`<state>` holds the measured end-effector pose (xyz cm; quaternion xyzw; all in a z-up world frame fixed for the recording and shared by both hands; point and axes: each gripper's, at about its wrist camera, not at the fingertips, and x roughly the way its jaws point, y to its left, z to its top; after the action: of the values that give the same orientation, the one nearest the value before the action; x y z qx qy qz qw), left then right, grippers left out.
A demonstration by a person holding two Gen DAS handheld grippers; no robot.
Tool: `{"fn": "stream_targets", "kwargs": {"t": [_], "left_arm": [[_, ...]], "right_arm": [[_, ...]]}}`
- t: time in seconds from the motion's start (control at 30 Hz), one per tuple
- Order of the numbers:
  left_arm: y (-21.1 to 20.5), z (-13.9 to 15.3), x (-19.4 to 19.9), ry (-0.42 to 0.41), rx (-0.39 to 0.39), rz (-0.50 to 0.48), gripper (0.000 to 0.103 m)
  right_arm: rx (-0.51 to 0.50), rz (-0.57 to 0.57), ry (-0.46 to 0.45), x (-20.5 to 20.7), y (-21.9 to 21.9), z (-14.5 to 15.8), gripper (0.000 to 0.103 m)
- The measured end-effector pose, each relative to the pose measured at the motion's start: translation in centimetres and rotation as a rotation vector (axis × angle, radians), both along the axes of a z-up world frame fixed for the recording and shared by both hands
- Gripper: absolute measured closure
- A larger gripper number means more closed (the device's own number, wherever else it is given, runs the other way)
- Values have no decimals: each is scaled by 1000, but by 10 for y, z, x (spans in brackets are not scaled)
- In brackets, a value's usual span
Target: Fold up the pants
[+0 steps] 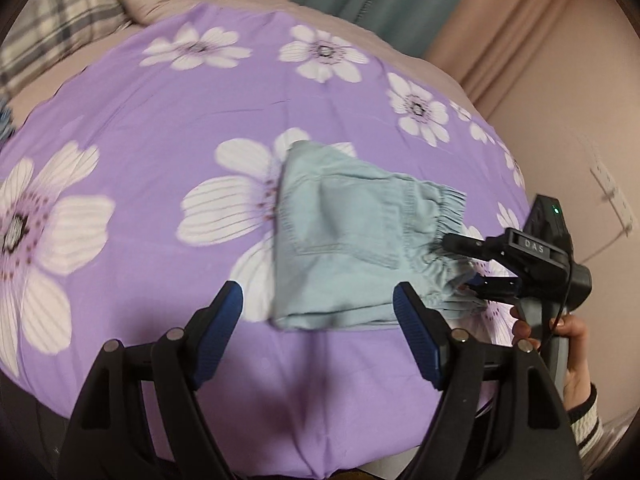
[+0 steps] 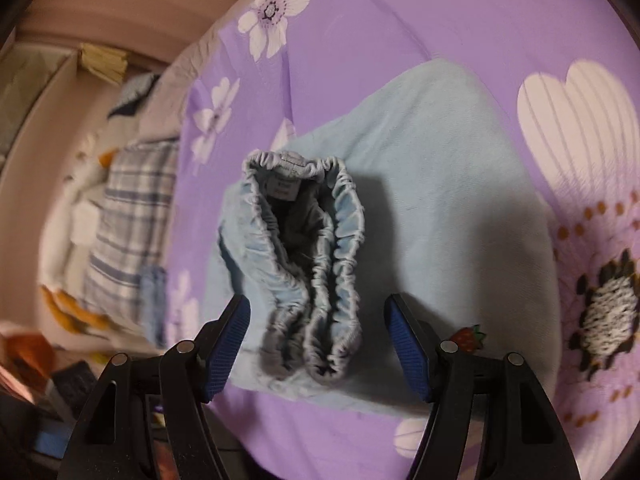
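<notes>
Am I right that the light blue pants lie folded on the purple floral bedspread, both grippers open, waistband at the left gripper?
Not quite: the elastic waistband lies at the right gripper, between its open jaws in the right wrist view. The rest holds: the light blue pants lie folded on the purple floral bedspread, and the left gripper is open too.

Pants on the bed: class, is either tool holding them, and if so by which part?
Nothing is held. Both tools, left and right, are open; the pants lie folded on the bed.
</notes>
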<state>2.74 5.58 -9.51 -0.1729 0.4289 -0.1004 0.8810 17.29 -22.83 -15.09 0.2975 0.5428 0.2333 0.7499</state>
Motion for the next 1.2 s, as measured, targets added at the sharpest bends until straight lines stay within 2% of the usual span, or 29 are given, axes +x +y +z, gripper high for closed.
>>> {"fn": "stream_targets", "kwargs": {"t": [0.17, 0.3, 0.47, 0.57, 0.83, 1.0, 1.2], "left_arm": [[8, 0, 0, 6, -7, 19, 25], [9, -2, 2, 10, -8, 8, 25], [7, -9, 8, 33, -27, -8, 25], [7, -9, 10, 38, -23, -13, 25], [8, 0, 11, 36, 11, -2, 25], [7, 11, 9, 24, 50, 8, 25], [7, 13, 8, 17, 52, 25, 25]], "right_arm": [[-68, -105, -58, 1, -20, 0, 33], [-33, -170, -67, -1, -44, 3, 33], [32, -298, -143, -13, -82, 16, 30], [8, -332, -142, -17, -94, 16, 28], [26, -329, -120, -18, -93, 9, 28], [46, -309, -145, -15, -94, 15, 28], [65, -271, -161, -15, -90, 16, 28]]}}
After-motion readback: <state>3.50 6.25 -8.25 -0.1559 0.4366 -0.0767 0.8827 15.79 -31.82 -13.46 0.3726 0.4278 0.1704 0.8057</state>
